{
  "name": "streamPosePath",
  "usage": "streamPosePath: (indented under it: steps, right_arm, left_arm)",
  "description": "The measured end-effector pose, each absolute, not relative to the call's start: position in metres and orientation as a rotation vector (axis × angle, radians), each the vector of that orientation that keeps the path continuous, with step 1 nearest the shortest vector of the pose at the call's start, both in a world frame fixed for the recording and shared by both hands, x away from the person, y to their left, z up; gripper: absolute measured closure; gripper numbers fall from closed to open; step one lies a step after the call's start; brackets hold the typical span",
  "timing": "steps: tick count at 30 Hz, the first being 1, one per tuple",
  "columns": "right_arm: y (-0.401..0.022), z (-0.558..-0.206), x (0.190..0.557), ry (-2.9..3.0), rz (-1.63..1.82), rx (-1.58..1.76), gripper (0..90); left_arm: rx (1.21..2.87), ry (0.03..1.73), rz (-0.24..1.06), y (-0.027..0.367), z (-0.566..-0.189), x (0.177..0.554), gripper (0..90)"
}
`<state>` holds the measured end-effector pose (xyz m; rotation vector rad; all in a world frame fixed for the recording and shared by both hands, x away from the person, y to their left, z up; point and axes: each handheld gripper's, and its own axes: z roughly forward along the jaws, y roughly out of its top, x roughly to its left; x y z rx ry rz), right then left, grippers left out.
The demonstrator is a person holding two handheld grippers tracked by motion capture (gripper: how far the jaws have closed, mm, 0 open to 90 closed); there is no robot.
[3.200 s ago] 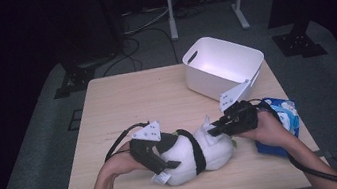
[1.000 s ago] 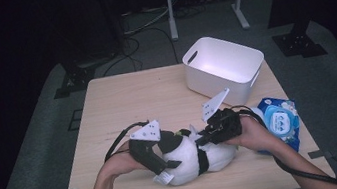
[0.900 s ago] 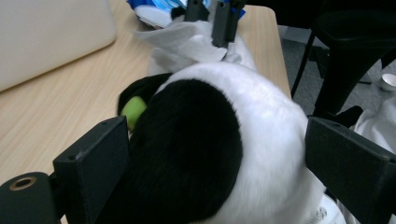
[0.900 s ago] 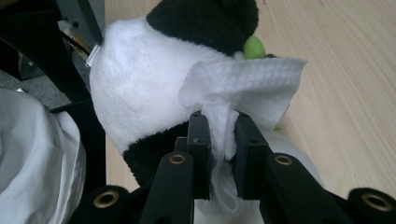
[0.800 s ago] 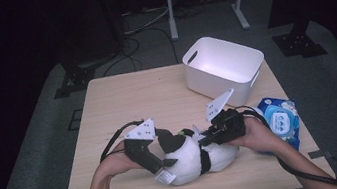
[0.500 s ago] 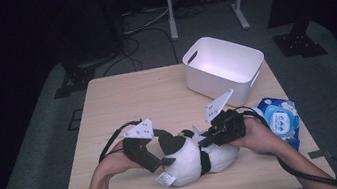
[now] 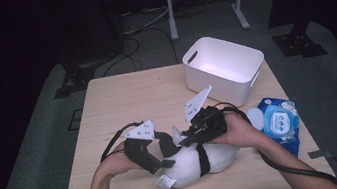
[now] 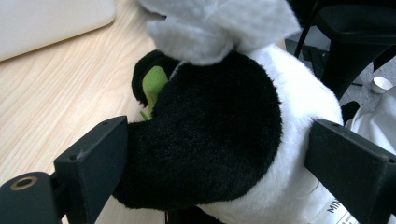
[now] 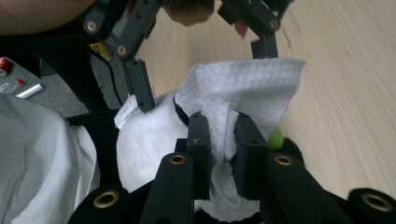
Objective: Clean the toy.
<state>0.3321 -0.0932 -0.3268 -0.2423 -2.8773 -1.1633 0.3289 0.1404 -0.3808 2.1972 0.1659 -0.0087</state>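
Note:
A black-and-white panda plush lies on the wooden table near its front edge. My left gripper grips it from the left, with one jaw against the black fur and the other against the white side. My right gripper hovers over the plush's upper end, shut on a crumpled white wipe. The wipe hangs just above the plush's black part, and its white edge is close in the left gripper view. A small green patch shows on the plush.
A white plastic bin stands at the back right of the table. A blue pack of wet wipes lies at the right edge, just beyond my right hand. Cables trail from both grippers toward the front edge.
My right gripper came from beside the wipe pack to the plush with the wipe, then lifted slightly over it. The left gripper kept its hold and barely shifted.

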Motion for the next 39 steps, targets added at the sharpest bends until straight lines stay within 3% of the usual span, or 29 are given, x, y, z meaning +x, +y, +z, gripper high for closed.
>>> streamPosePath:
  steps: [15, 39]
  right_arm:
    - [-0.053, -0.325, 0.33, -2.873, -1.128, -0.106, 78.1]
    - [-0.131, -0.349, 0.336, -2.826, -1.163, -0.38, 78.3]
  left_arm:
    - [2.193, 0.161, -0.018, 0.139, -0.382, 0.328, 7.3]
    - [2.203, 0.185, 0.02, 0.136, -0.379, 0.33, 7.1]
